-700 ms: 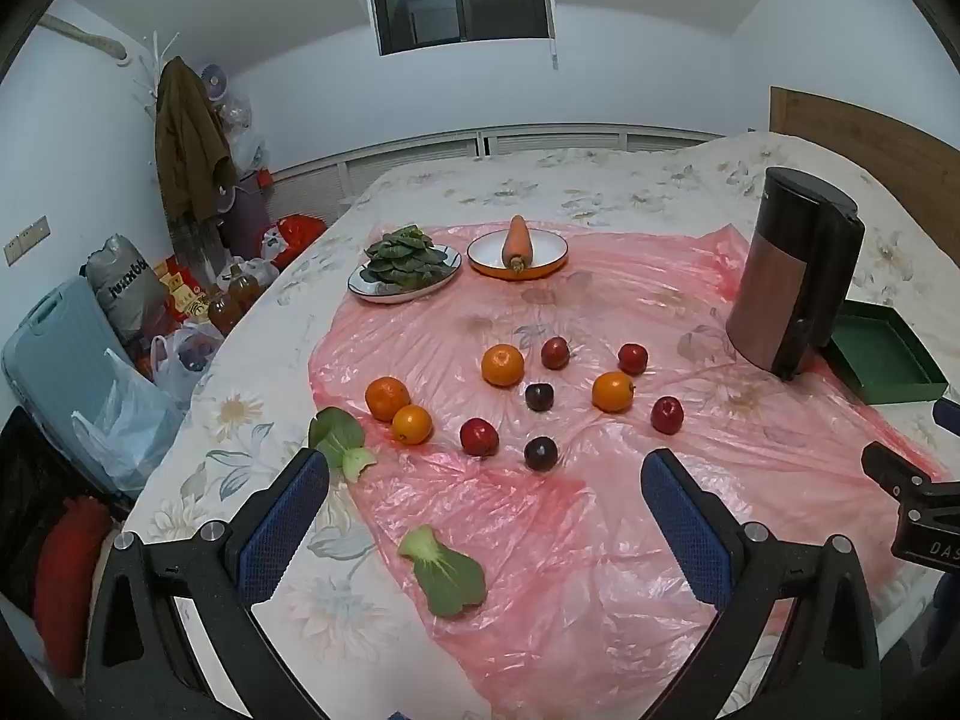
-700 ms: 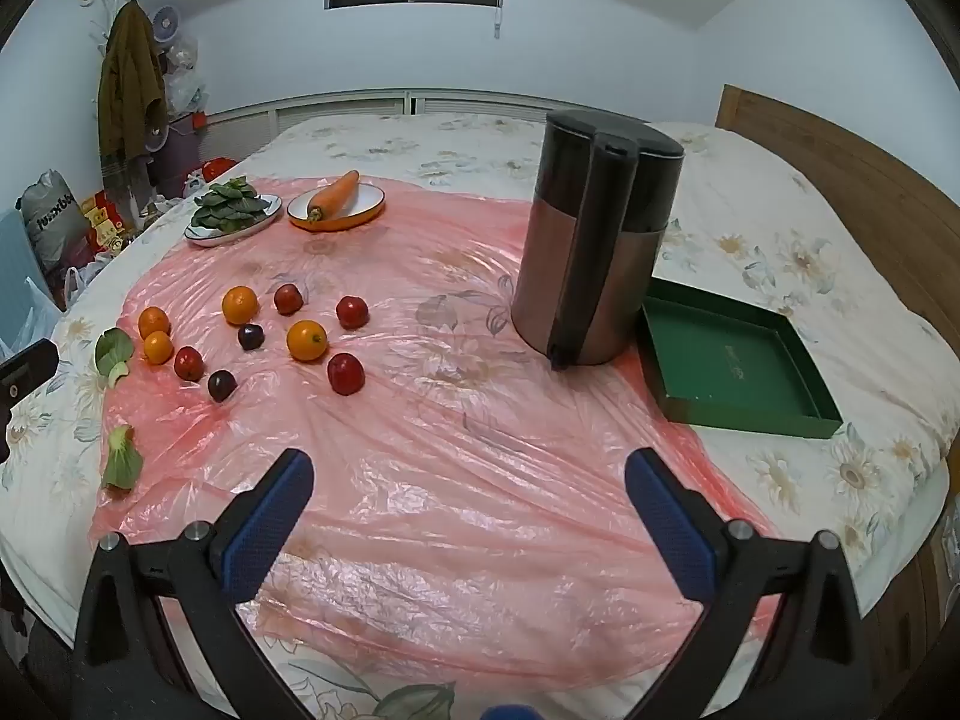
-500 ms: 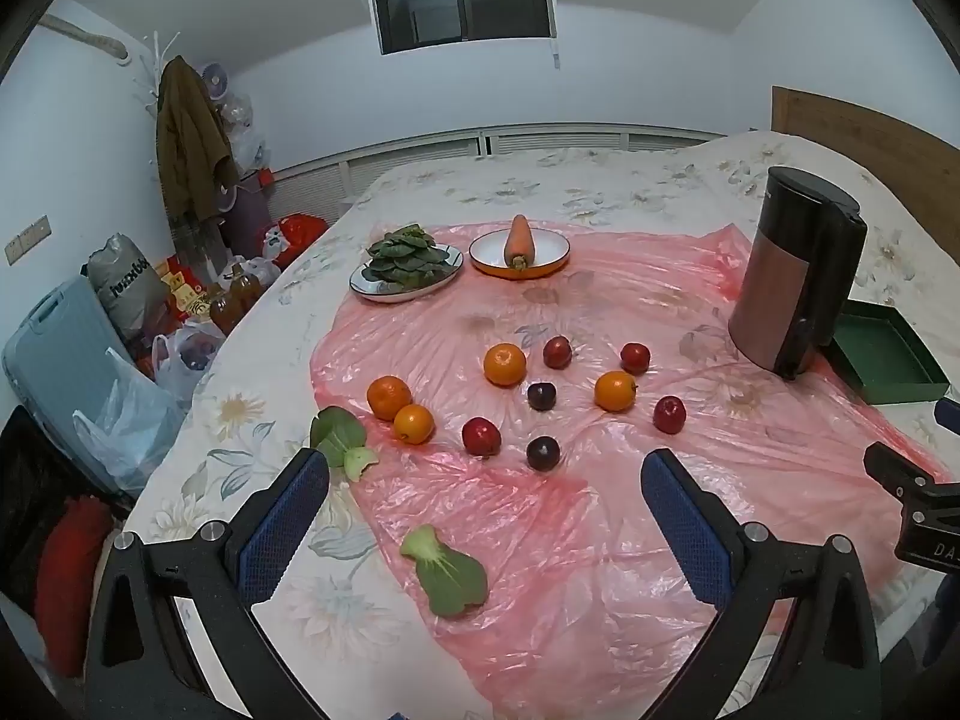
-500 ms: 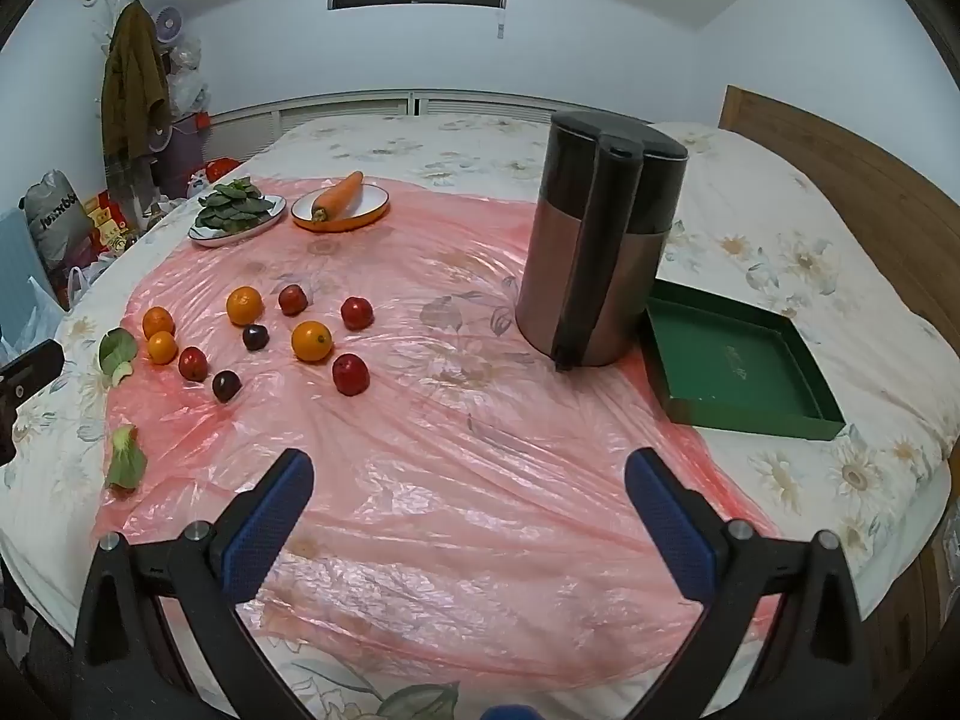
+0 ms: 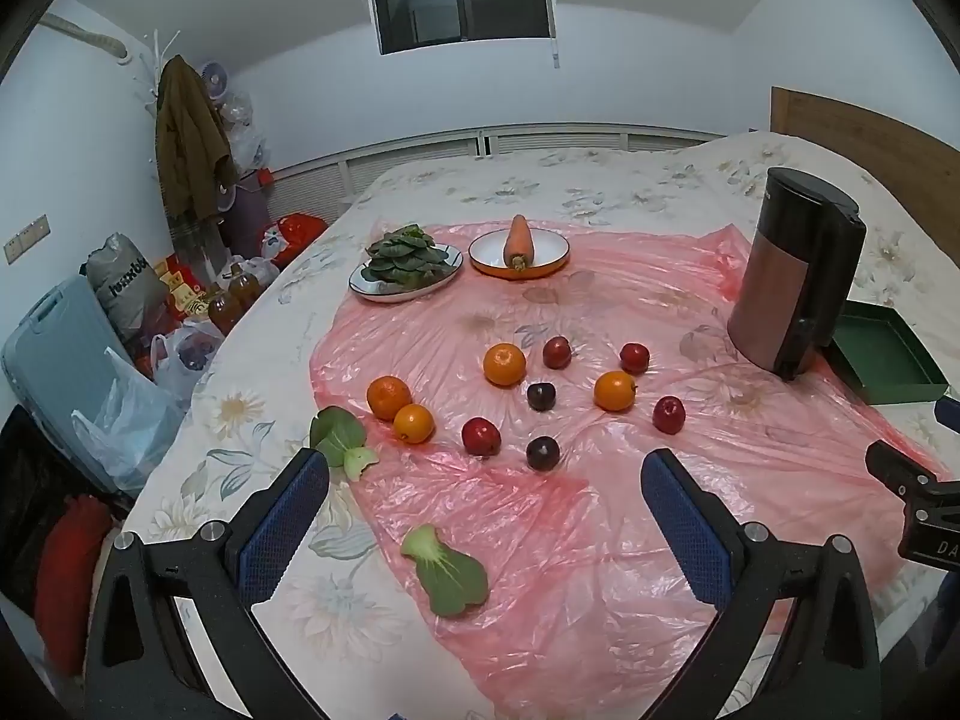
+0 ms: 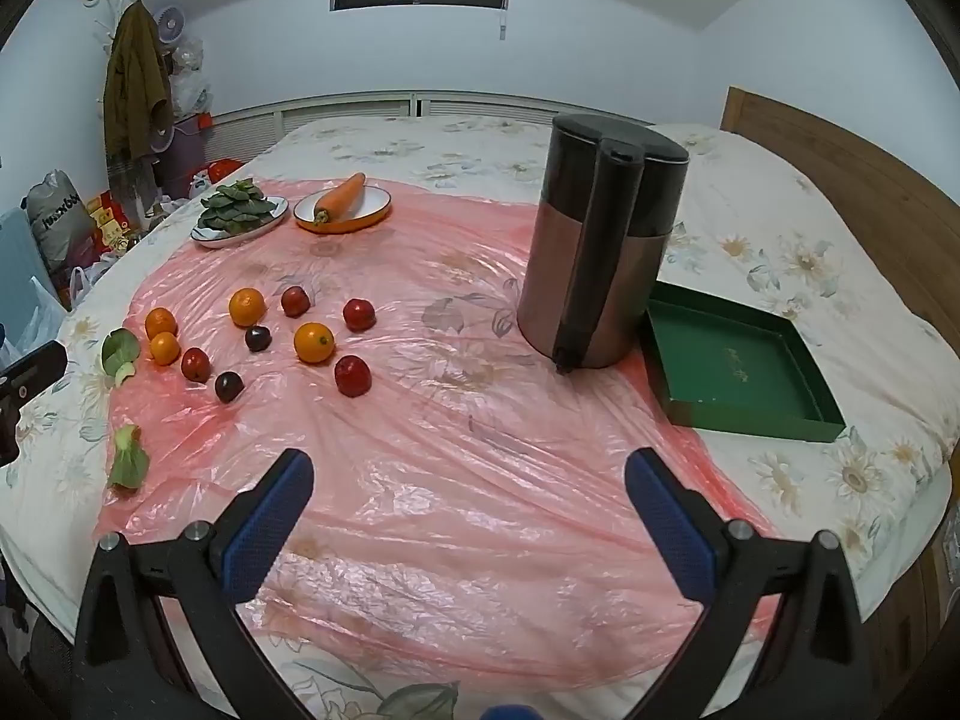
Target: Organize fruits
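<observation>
Fruits (image 5: 543, 396) lay loose near the sheet's (image 6: 480, 480) left edge, so the spread, empty left gripper (image 5: 485, 501) and right gripper (image 6: 468, 504) needed one centred target.

Sheet (image 6: 456, 456): thin pink plastic, crinkled, glossy. Bedspread (image 6: 780, 252): floral cloth, matt. Canister (image 6: 600, 252): brushed metal, black plastic top. Headboard (image 6: 840, 162): wood.
</observation>
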`<state>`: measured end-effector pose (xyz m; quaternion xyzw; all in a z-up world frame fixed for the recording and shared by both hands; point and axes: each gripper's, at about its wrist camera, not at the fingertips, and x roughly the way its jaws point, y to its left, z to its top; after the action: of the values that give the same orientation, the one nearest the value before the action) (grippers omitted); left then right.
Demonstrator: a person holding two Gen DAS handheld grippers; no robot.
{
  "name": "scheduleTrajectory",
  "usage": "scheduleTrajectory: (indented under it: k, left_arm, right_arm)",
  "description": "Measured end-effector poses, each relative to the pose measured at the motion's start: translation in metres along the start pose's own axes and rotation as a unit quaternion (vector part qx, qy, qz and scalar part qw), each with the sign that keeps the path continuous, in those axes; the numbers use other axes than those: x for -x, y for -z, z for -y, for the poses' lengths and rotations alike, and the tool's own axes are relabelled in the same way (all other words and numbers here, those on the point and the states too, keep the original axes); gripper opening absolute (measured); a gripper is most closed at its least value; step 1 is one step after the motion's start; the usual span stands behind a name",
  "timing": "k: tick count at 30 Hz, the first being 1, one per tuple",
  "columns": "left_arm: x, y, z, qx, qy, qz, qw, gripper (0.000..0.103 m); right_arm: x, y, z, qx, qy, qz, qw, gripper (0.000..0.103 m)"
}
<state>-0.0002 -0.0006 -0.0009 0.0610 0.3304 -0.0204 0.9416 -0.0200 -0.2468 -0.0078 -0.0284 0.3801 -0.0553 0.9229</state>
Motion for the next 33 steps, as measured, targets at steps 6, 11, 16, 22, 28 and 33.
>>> scheduleTrajectory:
  k: [6, 11, 16, 22, 28, 33]
  left_arm:
    - [-0.001, 0.001, -0.003, 0.001, 0.000, 0.000, 1.0000, 0.102]
    - [-0.002, -0.001, -0.001, 0.001, 0.001, 0.000, 1.0000, 0.102]
    - [-0.004, -0.001, 0.000, 0.001, 0.001, 0.000, 1.0000, 0.102]
    - [-0.006, 0.001, 0.003, 0.001, 0.002, 0.000, 1.0000, 0.102]
    - [-0.003, 0.002, 0.009, 0.001, 0.005, -0.001, 1.0000, 0.102]
    - [-0.003, 0.004, 0.006, 0.005, 0.012, -0.002, 0.9999, 0.102]
  right_arm:
    - [0.001, 0.000, -0.001, 0.000, -0.002, 0.000, 1.000, 0.103]
    - [0.001, 0.001, -0.001, 0.001, -0.003, 0.000, 1.000, 0.103]
    - [0.001, 0.001, -0.001, 0.001, -0.004, 0.000, 1.000, 0.103]
    - [0.001, 0.000, -0.001, 0.001, -0.004, -0.001, 1.000, 0.103]
    - [0.003, 0.000, -0.002, 0.001, -0.004, 0.000, 1.000, 0.103]
    - [0.003, 0.000, -0.002, 0.000, -0.004, -0.001, 1.000, 0.103]
